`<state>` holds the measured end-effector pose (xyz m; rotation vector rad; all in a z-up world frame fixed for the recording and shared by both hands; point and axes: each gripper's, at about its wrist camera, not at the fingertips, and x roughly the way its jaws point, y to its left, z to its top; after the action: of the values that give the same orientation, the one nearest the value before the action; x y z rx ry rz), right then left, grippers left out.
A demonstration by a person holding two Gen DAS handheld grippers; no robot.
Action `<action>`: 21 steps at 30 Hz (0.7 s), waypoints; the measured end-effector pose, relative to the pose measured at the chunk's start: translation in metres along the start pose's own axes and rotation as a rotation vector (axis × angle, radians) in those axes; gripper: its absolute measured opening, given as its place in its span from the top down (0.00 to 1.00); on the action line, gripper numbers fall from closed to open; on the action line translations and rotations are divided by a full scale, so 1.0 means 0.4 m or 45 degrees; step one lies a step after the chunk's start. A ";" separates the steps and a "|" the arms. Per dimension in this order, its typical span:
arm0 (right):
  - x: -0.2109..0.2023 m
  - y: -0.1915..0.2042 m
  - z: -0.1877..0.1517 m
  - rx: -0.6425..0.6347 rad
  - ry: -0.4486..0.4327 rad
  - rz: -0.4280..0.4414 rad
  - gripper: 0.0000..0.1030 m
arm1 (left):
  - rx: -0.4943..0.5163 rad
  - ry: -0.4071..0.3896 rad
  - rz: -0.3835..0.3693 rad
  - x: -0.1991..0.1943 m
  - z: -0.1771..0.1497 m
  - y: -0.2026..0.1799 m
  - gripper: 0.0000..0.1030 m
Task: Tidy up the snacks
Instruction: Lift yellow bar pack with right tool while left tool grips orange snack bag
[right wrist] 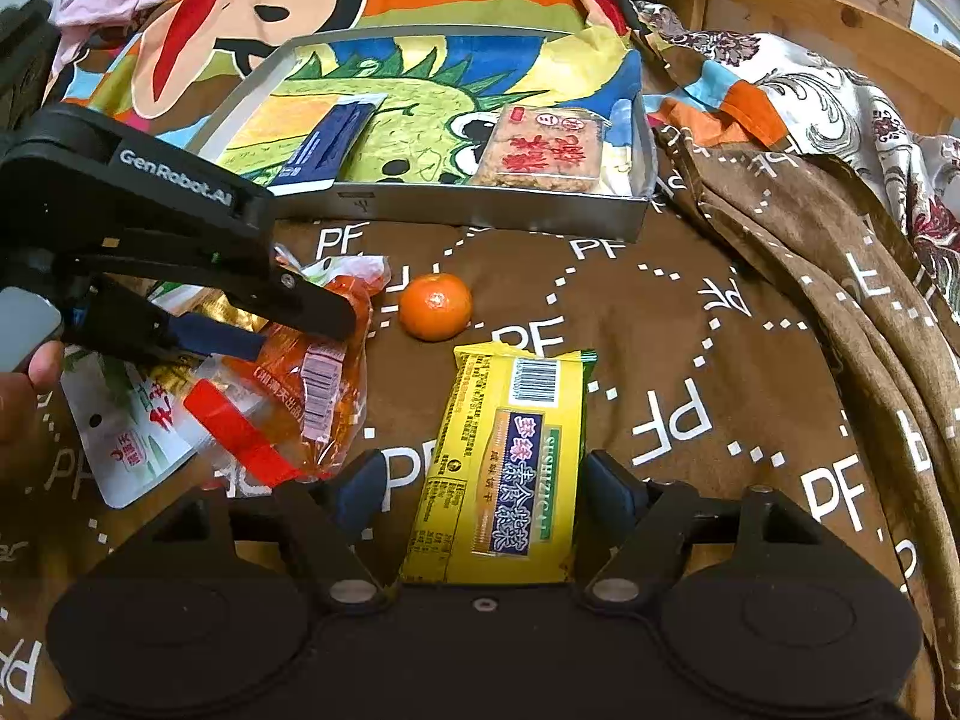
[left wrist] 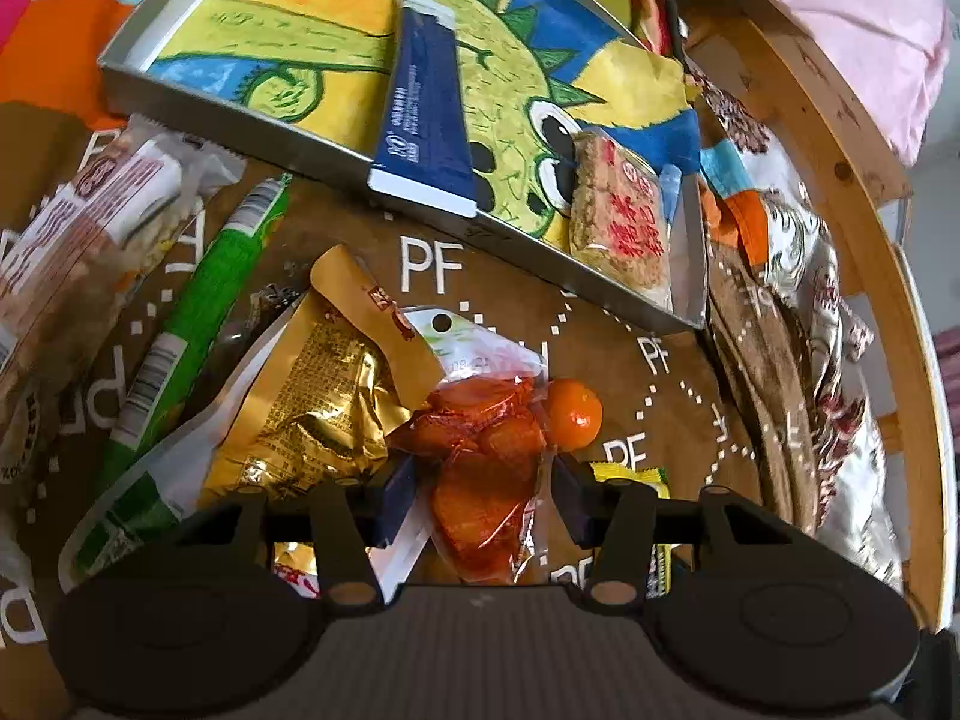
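My left gripper [left wrist: 483,495] is open, its jaws either side of an orange snack packet [left wrist: 483,450] on the brown blanket; I cannot tell if they touch it. It also shows in the right wrist view [right wrist: 300,333], over the same packet [right wrist: 306,390]. My right gripper [right wrist: 483,489] is open around a yellow snack packet [right wrist: 504,468], not touching it. A small orange [right wrist: 436,306] lies between the packets. A metal tray [right wrist: 480,213] holds a blue packet [right wrist: 327,147] and a brown cracker pack [right wrist: 543,147].
Left of the orange packet lie a gold packet [left wrist: 312,402], a green stick packet [left wrist: 192,324] and a white-brown wrapped bar [left wrist: 84,228]. A wooden bed frame [left wrist: 864,240] and patterned cloth [left wrist: 810,300] run along the right. A white pouch [right wrist: 129,444] lies at the left.
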<state>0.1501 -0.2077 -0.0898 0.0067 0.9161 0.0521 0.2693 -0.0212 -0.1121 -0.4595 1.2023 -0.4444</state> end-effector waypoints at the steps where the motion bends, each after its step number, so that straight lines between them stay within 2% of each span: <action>1: -0.001 0.000 0.000 -0.002 -0.001 -0.001 0.26 | 0.030 -0.001 0.014 0.001 -0.003 -0.008 0.46; 5: -0.002 -0.005 -0.001 0.007 -0.006 0.005 0.28 | 0.196 -0.012 0.093 0.004 -0.022 -0.049 0.49; 7: -0.005 -0.006 -0.002 0.002 -0.009 -0.009 0.34 | 0.302 -0.020 0.148 0.009 -0.037 -0.075 0.50; 9: -0.009 -0.006 -0.003 -0.008 -0.020 -0.019 0.45 | 0.444 -0.034 0.230 0.014 -0.061 -0.107 0.51; 11: -0.012 -0.008 -0.003 -0.010 -0.028 -0.019 0.48 | 0.596 -0.054 0.311 0.021 -0.089 -0.141 0.53; 13: -0.015 -0.010 -0.004 -0.013 -0.035 -0.017 0.49 | 0.672 -0.073 0.352 0.023 -0.106 -0.162 0.54; 15: -0.017 -0.005 -0.007 -0.031 -0.046 -0.024 0.49 | 0.668 -0.080 0.354 0.015 -0.109 -0.166 0.57; 18: -0.025 0.003 -0.011 -0.074 -0.070 -0.044 0.49 | 0.592 -0.089 0.326 -0.011 -0.115 -0.148 0.59; 21: -0.036 0.017 -0.017 -0.136 -0.106 -0.074 0.49 | 0.614 -0.116 0.368 -0.030 -0.135 -0.148 0.59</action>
<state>0.1358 -0.2018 -0.0823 -0.1159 0.8288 0.0462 0.2094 -0.0689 -0.0855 0.1077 1.0106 -0.4400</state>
